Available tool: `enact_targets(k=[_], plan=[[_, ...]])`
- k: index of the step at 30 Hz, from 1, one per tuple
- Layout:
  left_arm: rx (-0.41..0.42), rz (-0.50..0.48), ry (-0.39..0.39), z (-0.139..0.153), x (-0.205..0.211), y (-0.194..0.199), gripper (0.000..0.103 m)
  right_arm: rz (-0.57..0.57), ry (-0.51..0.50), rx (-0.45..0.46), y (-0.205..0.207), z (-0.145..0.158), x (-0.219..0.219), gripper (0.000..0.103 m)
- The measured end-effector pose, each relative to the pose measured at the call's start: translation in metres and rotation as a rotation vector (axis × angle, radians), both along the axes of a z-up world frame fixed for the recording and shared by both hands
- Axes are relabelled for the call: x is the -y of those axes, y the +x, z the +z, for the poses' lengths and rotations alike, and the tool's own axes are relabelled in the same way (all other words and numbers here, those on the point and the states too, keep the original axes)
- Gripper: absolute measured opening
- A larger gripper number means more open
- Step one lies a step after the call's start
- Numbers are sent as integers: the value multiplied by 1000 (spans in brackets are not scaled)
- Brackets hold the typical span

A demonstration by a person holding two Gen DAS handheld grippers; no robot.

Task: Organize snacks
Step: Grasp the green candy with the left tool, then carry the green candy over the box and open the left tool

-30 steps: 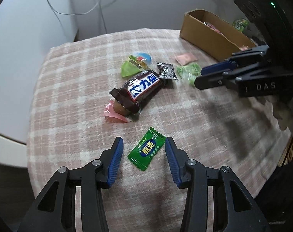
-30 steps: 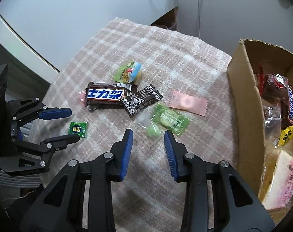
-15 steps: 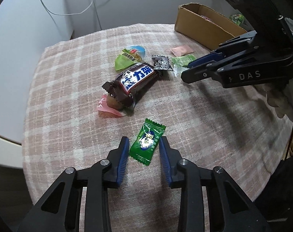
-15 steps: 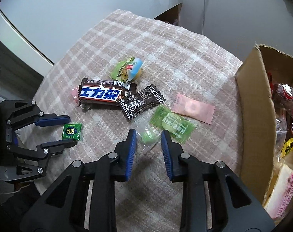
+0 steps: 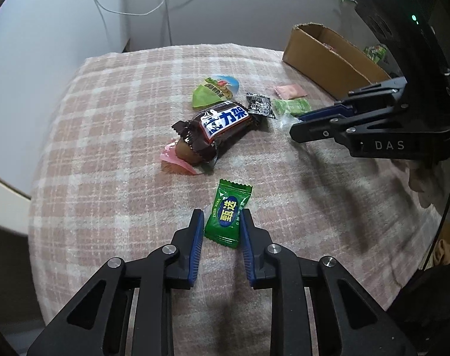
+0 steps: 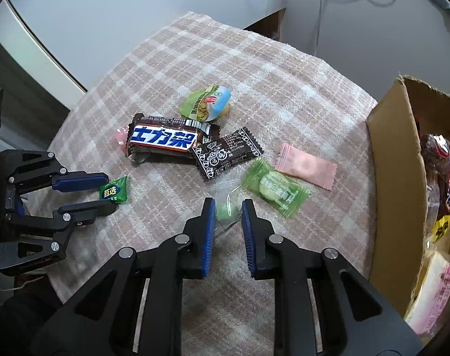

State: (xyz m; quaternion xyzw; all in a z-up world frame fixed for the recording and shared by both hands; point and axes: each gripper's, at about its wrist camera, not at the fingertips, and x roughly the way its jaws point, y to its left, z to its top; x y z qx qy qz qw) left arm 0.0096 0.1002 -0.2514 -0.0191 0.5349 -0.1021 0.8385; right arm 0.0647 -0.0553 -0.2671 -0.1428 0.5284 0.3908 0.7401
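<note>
My left gripper (image 5: 220,216) is closed around a dark green candy packet (image 5: 228,212) that lies on the checked cloth; the pads touch its sides. The same packet shows in the right wrist view (image 6: 113,192) between the left gripper's fingers (image 6: 106,190). My right gripper (image 6: 228,207) is closed around a clear-wrapped green candy (image 6: 226,209) on the cloth. In the left wrist view the right gripper (image 5: 296,123) reaches in from the right, tips at the snack pile.
A brown chocolate bar (image 6: 165,141), a dark small packet (image 6: 228,151), a light green packet (image 6: 274,187), a pink packet (image 6: 305,166) and a green jelly cup (image 6: 205,103) lie mid-cloth. A cardboard box (image 6: 394,160) holding snacks stands at right.
Both grippers have narrowed from wide open. The left closed in on the dark green packet; the right moved forward and closed in on the clear-wrapped green candy.
</note>
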Motion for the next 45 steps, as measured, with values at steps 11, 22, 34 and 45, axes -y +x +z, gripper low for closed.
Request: enact_targets(k=[11, 22, 34, 45], plan=[[33, 84, -51, 22, -5, -3, 22, -53, 62, 5, -3, 26, 26, 19], [105, 57, -83, 54, 20, 18, 22, -166, 129, 12, 4, 55, 85, 19], [145, -31, -124, 70, 72, 55, 22, -363, 154, 30, 19, 73, 177, 19], [157, -94, -172, 77, 125, 85, 22, -553, 149, 22, 30, 69, 262, 19]])
